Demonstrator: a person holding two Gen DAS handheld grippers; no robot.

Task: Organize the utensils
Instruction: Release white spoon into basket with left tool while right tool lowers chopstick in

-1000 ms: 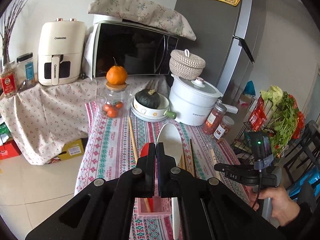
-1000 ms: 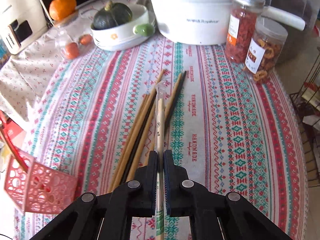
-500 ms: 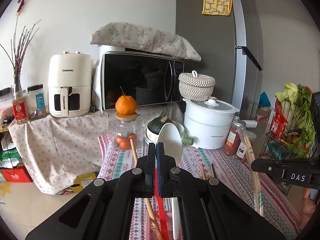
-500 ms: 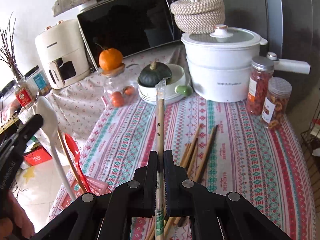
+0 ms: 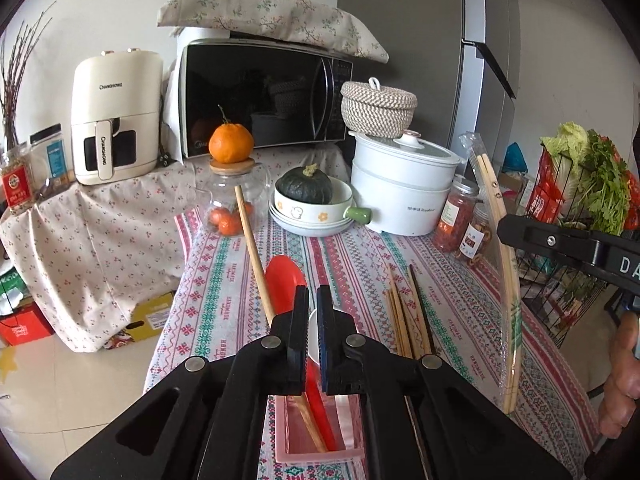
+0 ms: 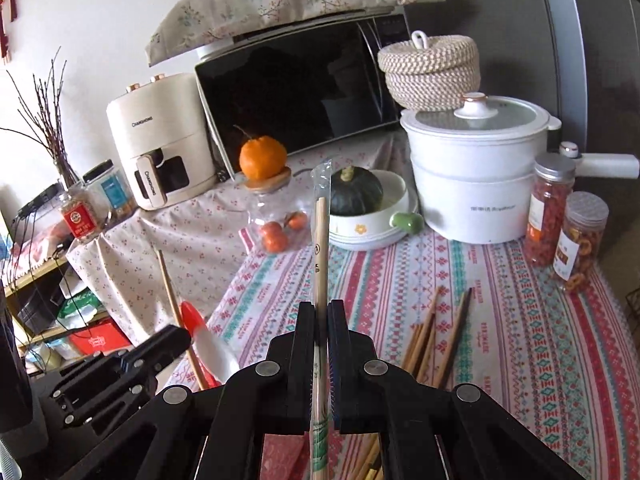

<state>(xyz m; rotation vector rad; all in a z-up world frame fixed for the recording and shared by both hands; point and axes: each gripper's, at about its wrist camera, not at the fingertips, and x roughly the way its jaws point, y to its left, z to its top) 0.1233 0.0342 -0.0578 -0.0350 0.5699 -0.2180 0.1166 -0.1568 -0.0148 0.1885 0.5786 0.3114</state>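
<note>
My left gripper (image 5: pixel 312 292) hovers over the pink holder (image 5: pixel 320 454) at the table's near edge, and its jaws are opening a crack. The white spoon (image 5: pixel 318 340) sits low between them, its bowl down at the holder; in the right wrist view the white spoon (image 6: pixel 214 354) is blurred beside the left gripper (image 6: pixel 172 336). A red spoon (image 5: pixel 284 276) and a wooden stick (image 5: pixel 250 236) stand in the holder. My right gripper (image 6: pixel 321 306) is shut on plastic-wrapped chopsticks (image 6: pixel 320 240), held upright above the table. Loose chopsticks (image 6: pixel 436 328) lie on the cloth.
At the back stand a white pot (image 5: pixel 404 196), two snack jars (image 5: pixel 456 216), a bowl with a green squash (image 5: pixel 308 200) and a glass jar topped by an orange (image 5: pixel 230 192). A wire rack of vegetables (image 5: pixel 584 184) stands right of the table. A hand (image 5: pixel 620 392) grips the right tool.
The white spoon, which stood high above my left fingertips, has dropped low between them as the left gripper sank. My right gripper lifted the wrapped chopsticks off the table and tipped upward.
</note>
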